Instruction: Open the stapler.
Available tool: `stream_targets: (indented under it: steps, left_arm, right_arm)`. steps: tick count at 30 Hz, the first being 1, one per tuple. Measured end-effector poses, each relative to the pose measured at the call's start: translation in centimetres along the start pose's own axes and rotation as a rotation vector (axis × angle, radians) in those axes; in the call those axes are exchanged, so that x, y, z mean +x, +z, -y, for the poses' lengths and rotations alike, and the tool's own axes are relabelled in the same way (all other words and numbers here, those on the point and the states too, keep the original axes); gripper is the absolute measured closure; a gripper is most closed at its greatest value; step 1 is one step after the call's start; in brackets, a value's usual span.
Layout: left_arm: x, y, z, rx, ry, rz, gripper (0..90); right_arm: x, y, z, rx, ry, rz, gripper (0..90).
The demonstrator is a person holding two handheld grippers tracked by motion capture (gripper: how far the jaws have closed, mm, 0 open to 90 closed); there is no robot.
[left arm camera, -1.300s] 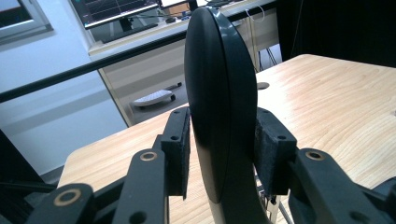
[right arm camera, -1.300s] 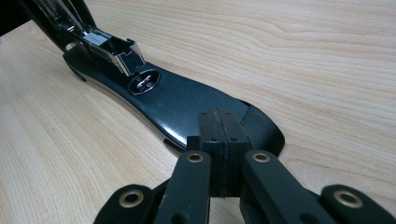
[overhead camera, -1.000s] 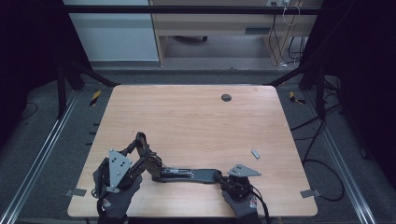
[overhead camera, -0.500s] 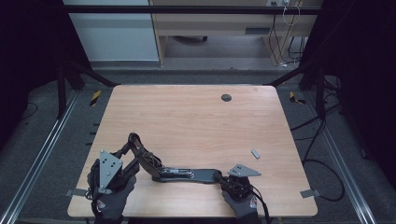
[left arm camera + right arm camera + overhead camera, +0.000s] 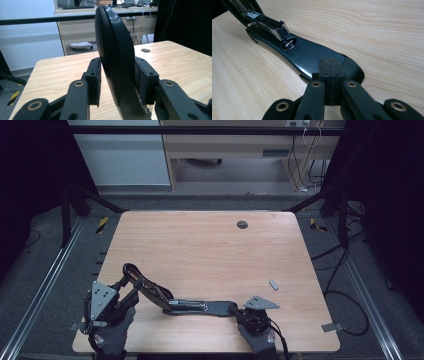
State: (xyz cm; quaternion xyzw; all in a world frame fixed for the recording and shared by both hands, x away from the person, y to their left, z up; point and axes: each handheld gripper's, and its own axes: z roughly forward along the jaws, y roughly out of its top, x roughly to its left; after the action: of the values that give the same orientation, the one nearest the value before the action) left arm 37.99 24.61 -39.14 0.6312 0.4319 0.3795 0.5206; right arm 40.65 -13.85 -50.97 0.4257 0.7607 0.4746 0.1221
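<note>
Wooden table (image 5: 200, 250), grommet hole (image 5: 242, 224), small grey piece (image 5: 273, 284) beside stapler (image 5: 200, 306)

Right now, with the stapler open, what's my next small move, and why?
Probably lift the right gripper off the base and reach for the grey strip, likely staples, on the table nearby. The left gripper holds the lid swung up, and the magazine lies exposed, so loading looks next.
</note>
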Motion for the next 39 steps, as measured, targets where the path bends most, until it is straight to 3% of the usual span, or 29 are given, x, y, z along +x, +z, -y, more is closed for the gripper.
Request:
stream_targets:
  steps: [9, 22, 35, 39]
  left_arm:
    - [1.6, -0.4, 0.8, 0.013, -0.051, -0.011, 58.1]
    - [2.8, -0.6, 1.7, 0.031, -0.065, -0.036, 55.3]
    - [2.9, -0.6, 1.7, 0.033, -0.023, -0.036, 52.3]
    - [2.8, -0.6, 1.7, 0.04, -0.016, -0.015, 43.2]
  right_arm:
    - [0.0, 0.0, 0.0, 0.0, 0.001, 0.0, 90.0]
    - [0.0, 0.0, 0.0, 0.0, 0.0, -0.002, 90.0]
    - [-0.1, 0.0, 0.0, -0.003, 0.009, -0.01, 90.0]
    - [-0.2, 0.0, 0.0, -0.002, 0.012, -0.013, 90.0]
